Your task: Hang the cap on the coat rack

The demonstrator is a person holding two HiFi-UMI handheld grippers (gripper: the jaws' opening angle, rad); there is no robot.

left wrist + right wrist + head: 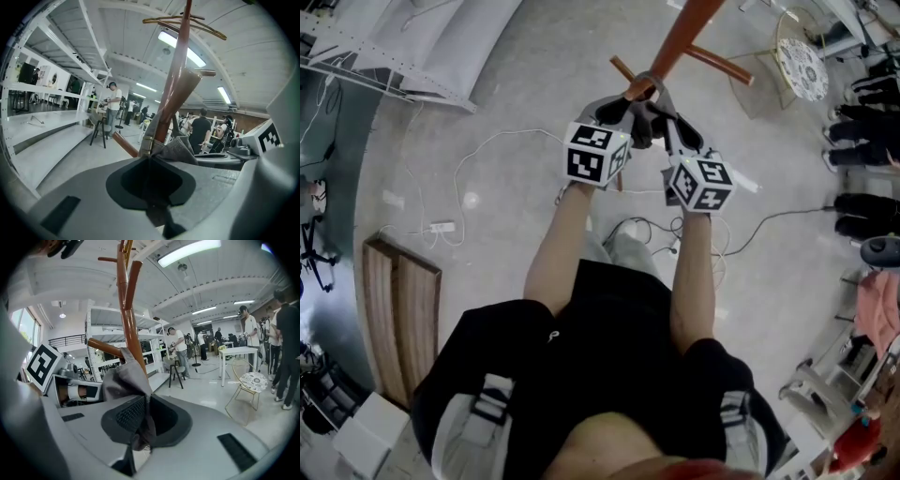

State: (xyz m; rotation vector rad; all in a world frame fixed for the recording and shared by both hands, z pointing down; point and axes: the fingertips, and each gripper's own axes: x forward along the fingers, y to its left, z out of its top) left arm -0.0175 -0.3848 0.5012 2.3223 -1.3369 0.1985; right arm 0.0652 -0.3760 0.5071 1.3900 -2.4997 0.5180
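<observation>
Well, the person has both arms stretched up at the coat rack (686, 26), and the 2 grippers meet right at its reddish-brown pole. The grey cap (652, 92) is pinched between them, up against the pole and just above a short slanted peg (622, 69).

The left gripper (149, 161) has its jaws pressed together on a fold of the cap (182, 147), close by the back strap with its small brass buckle (145, 142). In the left gripper view the pole (174, 91) rises straight behind the cloth, and 1 peg (123, 144) juts out low to the left. The strap seems to lie against the pole, though from this angle I cannot be sure it touches.

The right gripper (144, 417) is likewise clamped on grey fabric, with a crumpled bunch of the cap (123, 378) standing up out of the narrow gap and a tail of it hanging below. Behind it the pole (125, 301) forks into upward pegs, and another peg (104, 347) points off to the left.

Off to the side stands a wire chair (252, 381) with a patterned round seat, beside a white table (236, 351). White cables (487, 150) trail over the pale floor beneath the arms.
</observation>
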